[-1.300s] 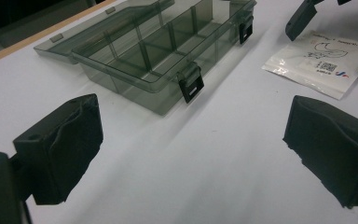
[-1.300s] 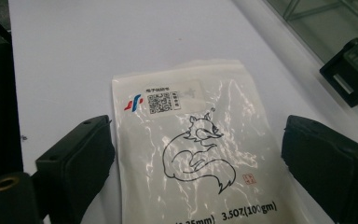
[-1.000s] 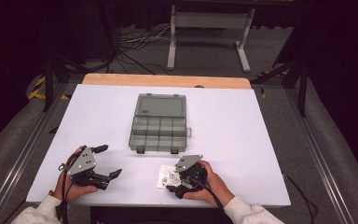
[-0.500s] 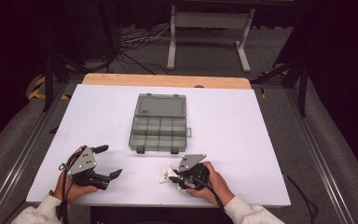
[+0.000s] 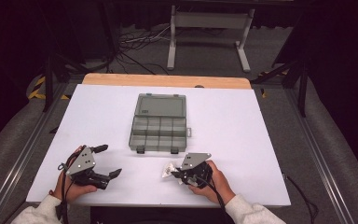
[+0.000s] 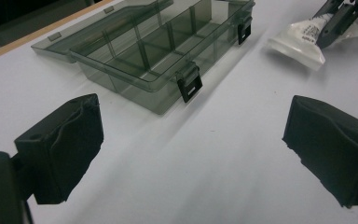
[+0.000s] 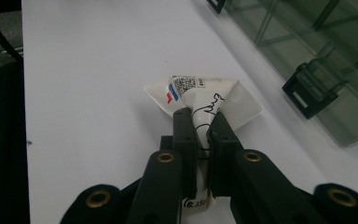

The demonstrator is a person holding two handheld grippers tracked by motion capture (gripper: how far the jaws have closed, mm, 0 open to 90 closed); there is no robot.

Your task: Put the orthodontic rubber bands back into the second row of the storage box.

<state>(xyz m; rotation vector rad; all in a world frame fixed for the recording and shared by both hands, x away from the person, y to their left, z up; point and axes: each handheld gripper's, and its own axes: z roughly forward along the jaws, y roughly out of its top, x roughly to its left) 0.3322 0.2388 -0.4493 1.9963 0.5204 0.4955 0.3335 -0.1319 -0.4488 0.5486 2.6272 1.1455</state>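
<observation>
High view, from left to right: the left gripper [image 5: 106, 163] sits in the lower left of the frame, held by a hand just above the white table [image 5: 261, 140], its two black jaws spread wide with nothing between them. Right of it, at the lower centre, the small clear plastic bag with a white printed label [image 5: 168, 171] lies against the tabletop, and the right gripper [image 5: 173, 173] is clamped on one edge of it, a hand wrapped round its body. Above both, at the centre of the frame, the smoky grey transparent plastic compartment box [image 5: 159, 123] stands open, lid laid back toward the far wooden edge. Left gripper view puts the box [image 6: 154, 51] in the upper left, and the bag [image 6: 303, 39] at the upper right. Right gripper view shows the jaws pinched together on the crumpled bag [image 7: 205, 100] at mid-frame, with a black latch of the box [image 7: 307, 93] at the right.
</observation>
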